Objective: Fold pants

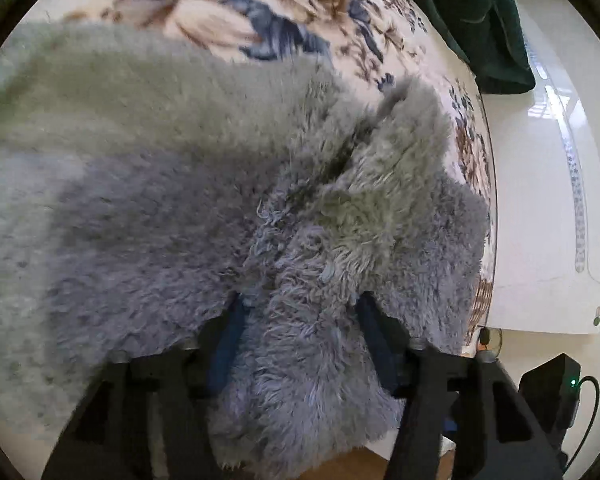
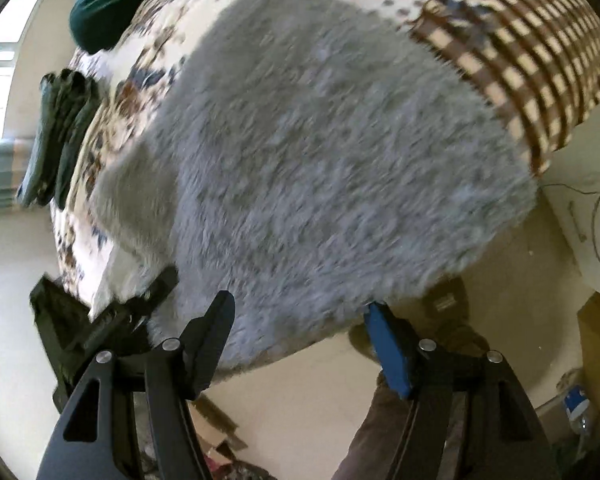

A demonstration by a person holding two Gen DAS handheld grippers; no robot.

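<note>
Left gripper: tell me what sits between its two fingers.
A bunched fold of the fluffy grey pants fills the gap of the left gripper, pinched by its fingers; the left wrist view shows it.

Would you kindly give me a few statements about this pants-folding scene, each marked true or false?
1. The left gripper is closed on a bunch of the grey fleece pants. True.
2. The right gripper grips the pants. False: its fingers stand apart with no fleece pinched between them.
3. The pants lie on a floral bedspread. True.
4. The pants are red. False: they are grey.
5. Dark green clothing lies at the bed's edge. True.
</note>
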